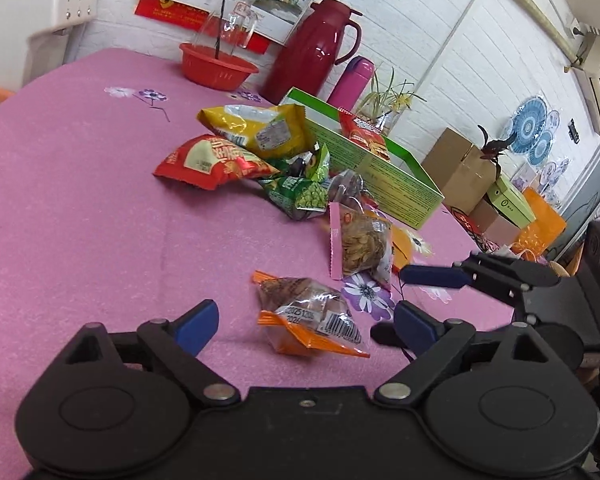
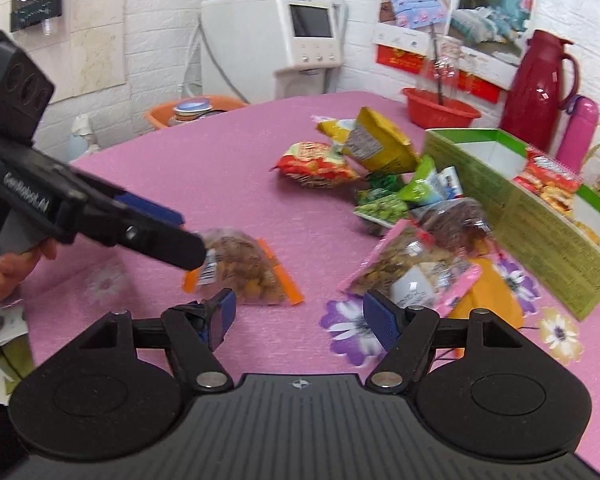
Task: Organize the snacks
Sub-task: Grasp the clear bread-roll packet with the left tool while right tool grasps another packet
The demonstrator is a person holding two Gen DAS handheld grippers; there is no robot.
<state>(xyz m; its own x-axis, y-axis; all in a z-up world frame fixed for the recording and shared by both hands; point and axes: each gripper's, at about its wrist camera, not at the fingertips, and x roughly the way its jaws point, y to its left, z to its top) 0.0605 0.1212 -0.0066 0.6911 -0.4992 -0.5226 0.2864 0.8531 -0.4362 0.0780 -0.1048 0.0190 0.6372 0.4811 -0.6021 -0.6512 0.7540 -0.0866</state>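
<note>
Several snack packets lie on a pink table (image 1: 80, 200). An orange-edged nut packet (image 1: 312, 316) lies between the open fingers of my left gripper (image 1: 306, 320), which also shows in the right wrist view (image 2: 172, 232) beside the same packet (image 2: 248, 272). A pink-edged packet (image 1: 360, 244) (image 2: 412, 272) lies just ahead of my right gripper (image 2: 300, 320), which is open and empty. Red (image 1: 212, 162), yellow (image 1: 260, 128) and green (image 1: 300, 192) bags lie in a pile. A green box (image 1: 380, 172) (image 2: 540, 220) holds one red packet (image 1: 364, 136).
A red basket (image 1: 216, 66), red thermos jug (image 1: 316, 52) and pink bottle (image 1: 352, 84) stand at the table's back. Cardboard boxes (image 1: 460, 168) are beyond the far edge. A white appliance (image 2: 276, 36) stands by the wall.
</note>
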